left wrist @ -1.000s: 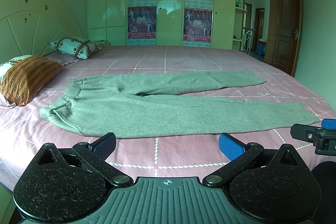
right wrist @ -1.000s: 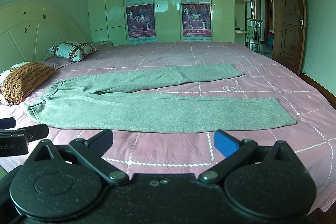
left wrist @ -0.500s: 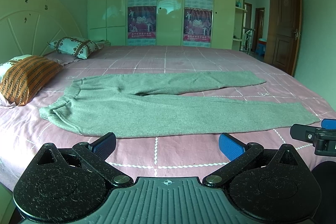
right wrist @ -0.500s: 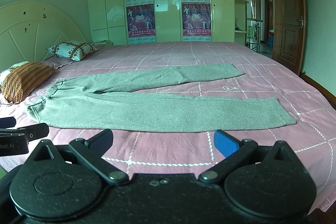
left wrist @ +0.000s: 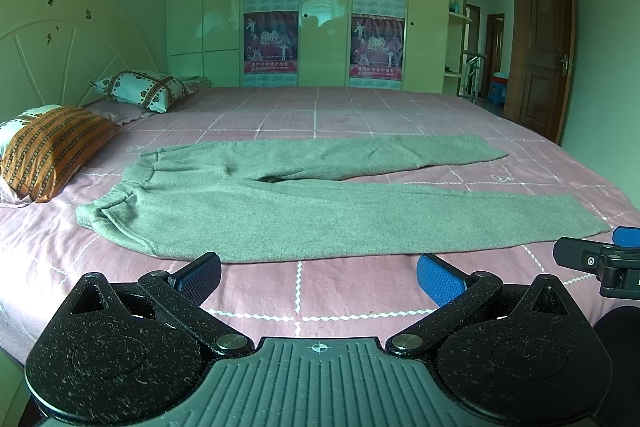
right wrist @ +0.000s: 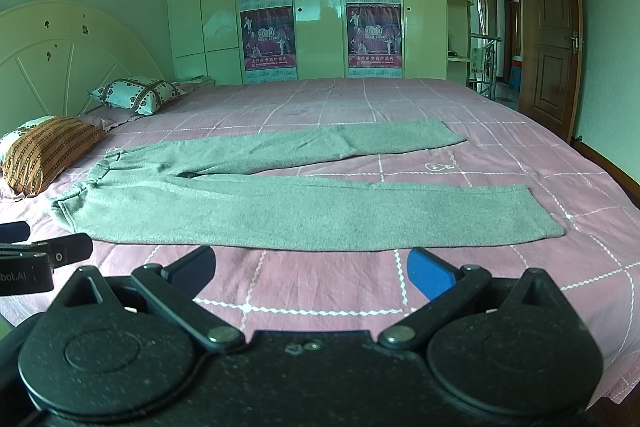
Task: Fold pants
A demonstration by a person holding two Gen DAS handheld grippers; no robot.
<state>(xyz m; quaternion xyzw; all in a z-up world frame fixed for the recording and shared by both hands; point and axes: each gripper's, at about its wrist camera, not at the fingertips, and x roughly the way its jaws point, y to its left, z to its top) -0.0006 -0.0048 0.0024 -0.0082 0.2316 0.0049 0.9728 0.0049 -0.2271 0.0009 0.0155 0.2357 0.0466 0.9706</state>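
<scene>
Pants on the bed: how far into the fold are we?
Not started. Done: the grey pants lie spread flat on the pink bedspread, waistband toward the pillows, both legs apart and unfolded. In hand: nothing; the left hand-held gripper and right hand-held gripper are both open, short of the near leg's edge. Left: every fold, probably starting with one leg laid over the other.

fuzzy matt pants (left wrist: 280,211), glossy wardrobe (left wrist: 320,7)
</scene>
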